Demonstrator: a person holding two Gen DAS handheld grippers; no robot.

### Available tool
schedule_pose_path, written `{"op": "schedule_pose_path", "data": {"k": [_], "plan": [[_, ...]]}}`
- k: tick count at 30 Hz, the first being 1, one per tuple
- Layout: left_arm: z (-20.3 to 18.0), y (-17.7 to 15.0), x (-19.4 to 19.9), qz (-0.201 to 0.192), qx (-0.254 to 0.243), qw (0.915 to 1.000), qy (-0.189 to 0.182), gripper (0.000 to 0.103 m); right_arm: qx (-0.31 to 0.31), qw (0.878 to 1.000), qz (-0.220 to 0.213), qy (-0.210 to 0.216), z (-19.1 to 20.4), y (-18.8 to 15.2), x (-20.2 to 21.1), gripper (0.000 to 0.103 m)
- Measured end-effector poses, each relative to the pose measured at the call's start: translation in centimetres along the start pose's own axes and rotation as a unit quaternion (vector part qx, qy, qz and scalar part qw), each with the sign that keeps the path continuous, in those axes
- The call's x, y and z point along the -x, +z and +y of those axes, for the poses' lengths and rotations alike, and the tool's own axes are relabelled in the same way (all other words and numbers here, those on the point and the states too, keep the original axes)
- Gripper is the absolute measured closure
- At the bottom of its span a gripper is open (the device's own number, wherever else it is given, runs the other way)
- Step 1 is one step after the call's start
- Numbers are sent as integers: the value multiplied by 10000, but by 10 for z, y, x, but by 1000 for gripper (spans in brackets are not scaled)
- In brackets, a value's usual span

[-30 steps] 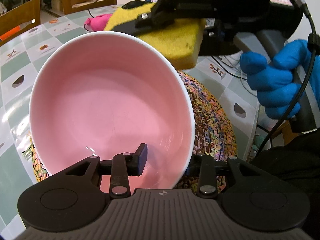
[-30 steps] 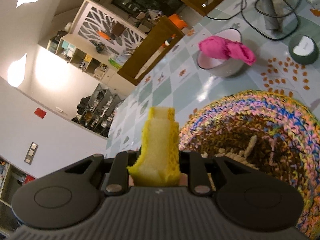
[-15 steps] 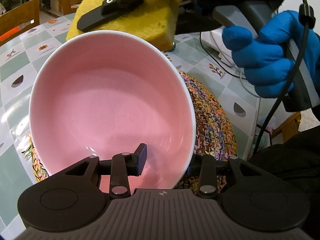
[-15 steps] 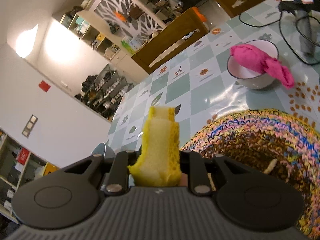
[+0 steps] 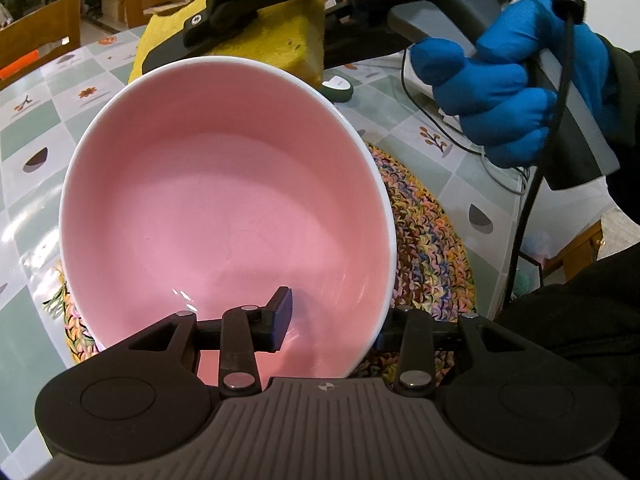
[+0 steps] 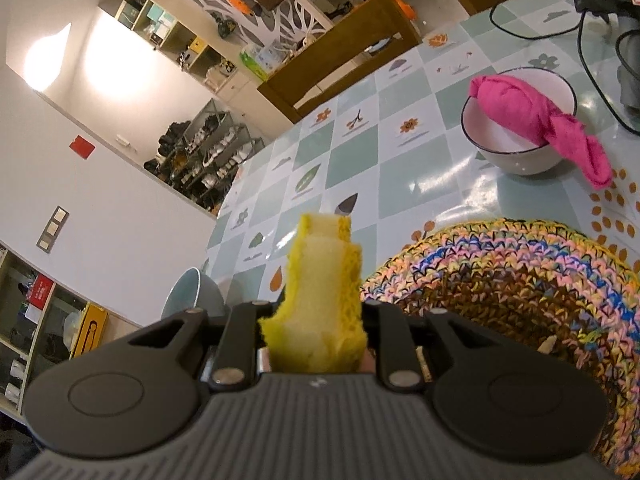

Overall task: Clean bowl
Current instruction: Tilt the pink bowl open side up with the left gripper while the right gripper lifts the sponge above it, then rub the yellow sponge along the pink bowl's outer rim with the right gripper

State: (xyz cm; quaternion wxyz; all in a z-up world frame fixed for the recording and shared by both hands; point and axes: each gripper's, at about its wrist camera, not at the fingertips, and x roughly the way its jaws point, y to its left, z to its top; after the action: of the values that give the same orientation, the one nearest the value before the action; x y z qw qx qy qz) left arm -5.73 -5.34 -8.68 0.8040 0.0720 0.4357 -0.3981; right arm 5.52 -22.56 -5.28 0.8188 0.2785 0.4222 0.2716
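A pink bowl (image 5: 224,200) with a white rim is tilted toward the left wrist camera. My left gripper (image 5: 332,320) is shut on its near rim, one finger inside and one outside. My right gripper (image 6: 316,316) is shut on a yellow sponge (image 6: 320,304). In the left wrist view the sponge (image 5: 288,36) hangs just beyond the bowl's far rim, held by the right gripper in a blue-gloved hand (image 5: 516,92).
A multicoloured woven mat (image 5: 428,236) lies under the bowl and also shows in the right wrist view (image 6: 520,280). A white bowl (image 6: 516,156) holding a pink cloth (image 6: 536,116) stands on the tiled table (image 6: 352,160). Cables (image 6: 540,28) and wooden chairs (image 5: 40,36) lie beyond.
The right gripper with the sponge has swung left along the bowl's far rim. The bowl stays held in the left gripper.
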Motion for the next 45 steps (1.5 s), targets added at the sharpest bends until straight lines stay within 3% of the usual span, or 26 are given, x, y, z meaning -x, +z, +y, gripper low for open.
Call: {"op": "schedule_pose_path", "data": {"k": [10, 23, 36, 45], "plan": [[2, 0, -1, 35, 15, 10000, 12, 59, -713, 9969, 296, 141, -34, 3, -15, 80], [1, 0, -1, 63, 16, 10000, 30, 57, -1570, 9872, 252, 80, -63, -25, -9, 80], [0, -2, -2, 108, -25, 9999, 76, 56, -2238, 9737, -332, 255, -72, -60, 31, 80], [-1, 0, -4, 134, -2, 9998, 131, 56, -2147, 9756, -424, 178, -71, -76, 54, 80]]}}
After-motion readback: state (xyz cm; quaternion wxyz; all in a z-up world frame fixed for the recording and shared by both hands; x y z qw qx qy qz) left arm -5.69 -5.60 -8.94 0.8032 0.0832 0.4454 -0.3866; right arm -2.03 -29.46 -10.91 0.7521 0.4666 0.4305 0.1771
